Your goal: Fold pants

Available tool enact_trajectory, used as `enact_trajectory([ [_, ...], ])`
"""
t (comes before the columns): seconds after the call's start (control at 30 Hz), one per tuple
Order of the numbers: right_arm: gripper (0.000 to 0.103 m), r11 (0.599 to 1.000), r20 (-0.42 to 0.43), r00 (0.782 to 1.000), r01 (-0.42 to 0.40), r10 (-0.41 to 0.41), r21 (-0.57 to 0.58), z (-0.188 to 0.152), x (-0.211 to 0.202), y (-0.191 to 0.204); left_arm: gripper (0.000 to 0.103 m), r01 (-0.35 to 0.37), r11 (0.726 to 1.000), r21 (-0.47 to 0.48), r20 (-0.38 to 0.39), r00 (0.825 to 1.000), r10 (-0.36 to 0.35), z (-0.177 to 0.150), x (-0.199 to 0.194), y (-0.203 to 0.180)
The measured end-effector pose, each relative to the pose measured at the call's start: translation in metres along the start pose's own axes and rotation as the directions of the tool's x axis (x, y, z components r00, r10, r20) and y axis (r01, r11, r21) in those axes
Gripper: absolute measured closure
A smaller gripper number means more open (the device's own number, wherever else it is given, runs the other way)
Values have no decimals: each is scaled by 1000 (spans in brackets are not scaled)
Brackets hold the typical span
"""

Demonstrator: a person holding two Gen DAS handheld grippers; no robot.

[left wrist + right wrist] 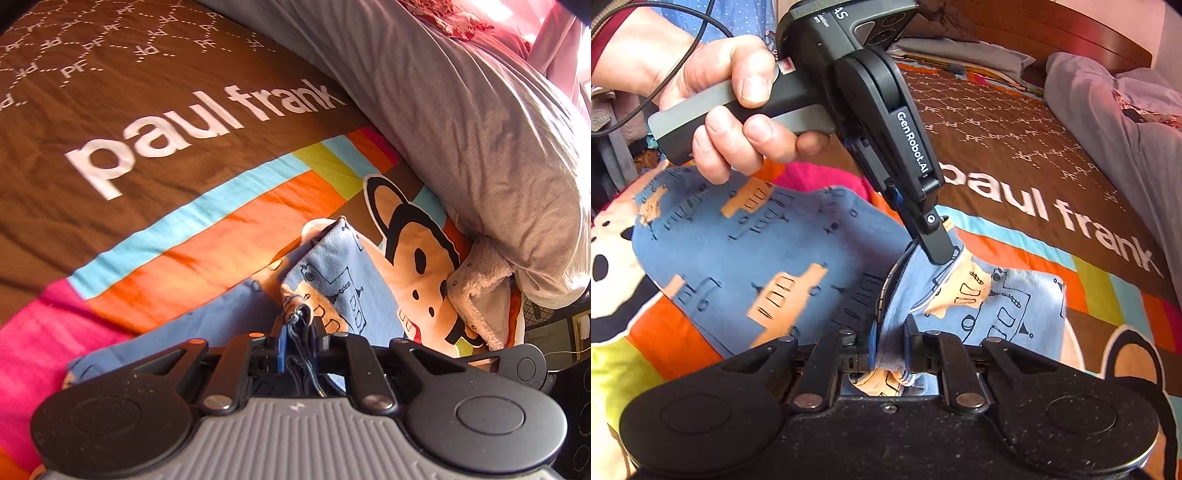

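Note:
Small blue pants with orange printed vehicles lie spread on a colourful bedsheet. My right gripper is shut on a bunched edge of the pants near their middle. My left gripper, held by a hand at upper left in the right wrist view, is shut on the same bunched edge just above. In the left wrist view my left gripper pinches the pants' hem, and the pants stretch forward from it.
A grey quilt lies bunched along the right side of the bed, with a fleecy garment under its edge. A wooden headboard and a grey pillow are at the far end.

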State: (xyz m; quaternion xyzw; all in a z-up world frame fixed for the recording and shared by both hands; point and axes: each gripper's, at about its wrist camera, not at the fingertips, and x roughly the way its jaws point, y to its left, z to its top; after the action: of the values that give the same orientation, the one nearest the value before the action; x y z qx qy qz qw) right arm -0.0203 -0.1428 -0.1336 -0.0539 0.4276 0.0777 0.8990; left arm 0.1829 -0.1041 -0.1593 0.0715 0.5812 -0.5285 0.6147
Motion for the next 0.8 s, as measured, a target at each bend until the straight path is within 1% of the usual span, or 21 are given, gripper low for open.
enact_trajectory([
  [0.2,89,997,5,998,-67,68,-22,11,7,29,90,-40,999,-33,-7,999,40,-25,-19,19],
  [0.43,89,991,3,992,-123,123,-60,15,17,55,90,-70,993,-96,2,998,71,-49,-30,40],
  [0.53,89,986,-1,989,-148,148,-76,17,21,66,90,-90,989,-114,-6,996,89,-58,-31,46],
  [0.6,84,985,-33,988,-155,153,-79,13,31,72,90,-120,986,-119,-24,993,118,-63,-29,49],
  [0.67,71,984,-58,985,-164,161,-69,9,37,72,90,-134,983,-124,-19,991,133,-66,-33,52],
  [0.7,69,984,-52,984,-170,167,-59,7,35,71,90,-140,982,-128,-9,990,140,-66,-38,53],
  [0.73,63,983,-39,983,-178,177,-45,6,30,67,90,-143,981,-133,6,989,145,-67,-43,54],
  [0.77,54,983,-24,983,-184,183,-23,6,23,62,90,-141,980,-142,19,989,146,-68,-48,55],
  [0.8,51,981,-3,981,-196,196,12,7,15,54,90,-139,978,-153,37,989,146,-68,-54,56],
])
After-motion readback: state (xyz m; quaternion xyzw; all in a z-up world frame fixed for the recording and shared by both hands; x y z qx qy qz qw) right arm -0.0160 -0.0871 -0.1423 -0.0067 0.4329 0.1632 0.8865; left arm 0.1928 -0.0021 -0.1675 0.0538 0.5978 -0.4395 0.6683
